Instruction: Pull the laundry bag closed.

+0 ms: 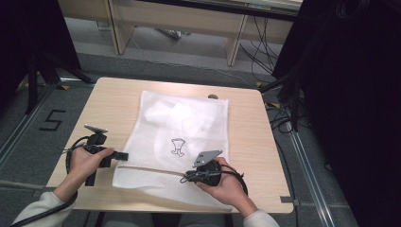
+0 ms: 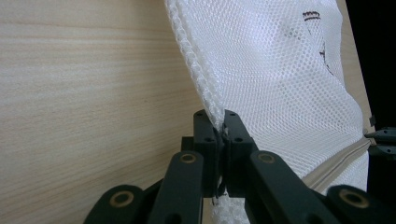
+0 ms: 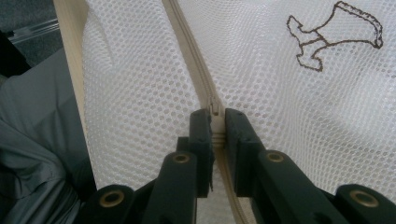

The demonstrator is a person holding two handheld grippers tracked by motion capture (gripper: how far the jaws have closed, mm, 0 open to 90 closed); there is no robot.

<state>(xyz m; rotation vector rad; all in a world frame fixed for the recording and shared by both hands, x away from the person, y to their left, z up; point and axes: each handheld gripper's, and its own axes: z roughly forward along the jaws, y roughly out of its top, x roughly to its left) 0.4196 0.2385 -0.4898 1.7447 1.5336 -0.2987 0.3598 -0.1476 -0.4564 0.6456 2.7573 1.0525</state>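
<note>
Though pinched, honeycomb-weave mesh bag [image 1: 177, 137]

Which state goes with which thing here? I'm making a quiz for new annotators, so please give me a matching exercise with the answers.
Things:
1. left gripper
2. right gripper
3. drawing on the mesh bag
4. table

States:
A. light wood, bearing the bag
B. jaws shut on the bag's stitched side edge
C. dark outline printed on white mesh
D. jaws closed at the zipper pull

Pairs: 1-B, 2-D, 3-C, 4-A
</note>
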